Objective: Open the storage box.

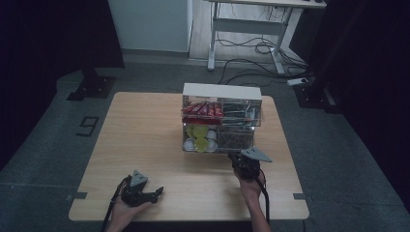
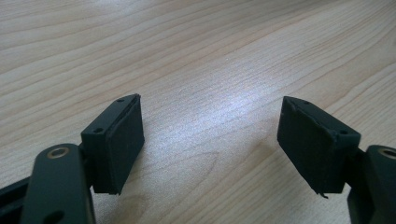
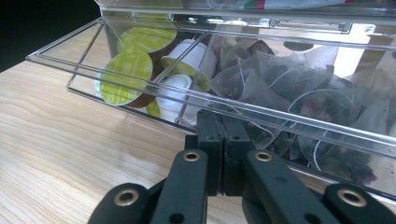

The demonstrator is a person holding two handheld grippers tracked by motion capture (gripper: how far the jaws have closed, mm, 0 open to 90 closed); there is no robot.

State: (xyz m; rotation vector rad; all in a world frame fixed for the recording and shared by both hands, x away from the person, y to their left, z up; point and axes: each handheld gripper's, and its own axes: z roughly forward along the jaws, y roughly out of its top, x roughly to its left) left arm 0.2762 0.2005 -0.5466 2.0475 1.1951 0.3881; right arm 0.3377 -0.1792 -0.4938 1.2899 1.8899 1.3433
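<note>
Both hands came in at the near edge of the wooden desk (image 1: 145, 130). Left gripper (image 1: 145, 194) rested low on the desk near the front-left, well apart from everything else; in the left gripper view its jaws stood wide apart over bare wood, nothing between them. Right gripper (image 1: 243, 162) sat front-right, grey plate on top, up against the front of a clear plastic organizer (image 1: 222, 121). In the right gripper view the jaws (image 3: 223, 140) were pressed together, tips touching the front wall of the bottom drawer (image 3: 140, 81); cannot tell if they pinched the thin plastic or just met against it. Drawer stuck out a bit from the organizer. Left compartment held coffee capsules (image 3: 126, 74), yellow-green foil lids and white cups, lying tilted on each other. Right compartment held pyramid tea bags (image 3: 299, 102), translucent mesh with dark contents, piled loosely. Upper tier showed red stick packets (image 1: 202, 110) at left, darker items at right, too small to tell. White top on the organizer.
</note>
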